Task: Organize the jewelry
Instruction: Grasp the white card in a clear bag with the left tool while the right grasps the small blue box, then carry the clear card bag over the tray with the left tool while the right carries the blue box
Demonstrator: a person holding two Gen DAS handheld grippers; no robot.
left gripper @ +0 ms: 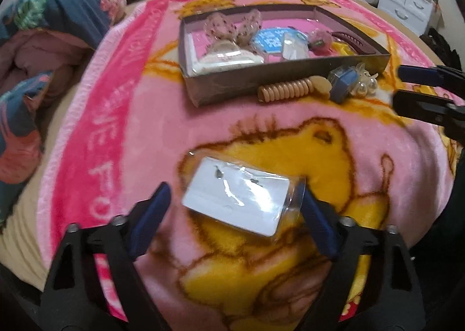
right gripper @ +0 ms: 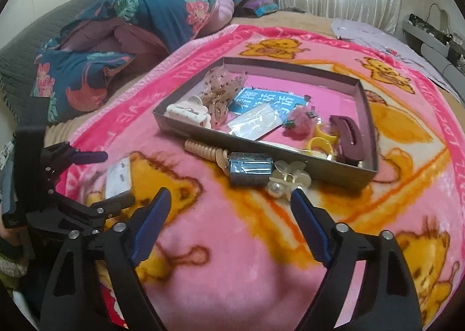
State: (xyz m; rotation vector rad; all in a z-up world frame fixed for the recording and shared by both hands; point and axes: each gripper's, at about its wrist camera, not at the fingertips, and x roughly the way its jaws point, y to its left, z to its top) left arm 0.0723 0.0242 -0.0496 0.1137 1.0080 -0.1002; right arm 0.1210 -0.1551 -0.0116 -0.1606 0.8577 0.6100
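Note:
A white earring card in a clear bag [left gripper: 241, 196] lies on the pink blanket between the open fingers of my left gripper [left gripper: 234, 200]; the right finger touches the bag's edge. It also shows in the right wrist view [right gripper: 117, 181]. A dark cardboard tray [left gripper: 232, 84] [right gripper: 334, 177] holds hair bows, clips and packets. In front of it lie a beige spiral hair tie [left gripper: 286, 90] [right gripper: 203, 151], a blue packet [left gripper: 344, 81] [right gripper: 251, 170] and a pearl clip [left gripper: 364, 84] [right gripper: 287, 183]. My right gripper [right gripper: 229, 203] is open and empty, just short of the pearl clip.
The pink bear blanket [right gripper: 232, 258] covers the bed. A folded floral quilt [right gripper: 116, 49] lies at the far left. White drawers [left gripper: 407, 3] stand beyond the bed at the right. The left gripper [right gripper: 96, 177] shows at the left of the right wrist view.

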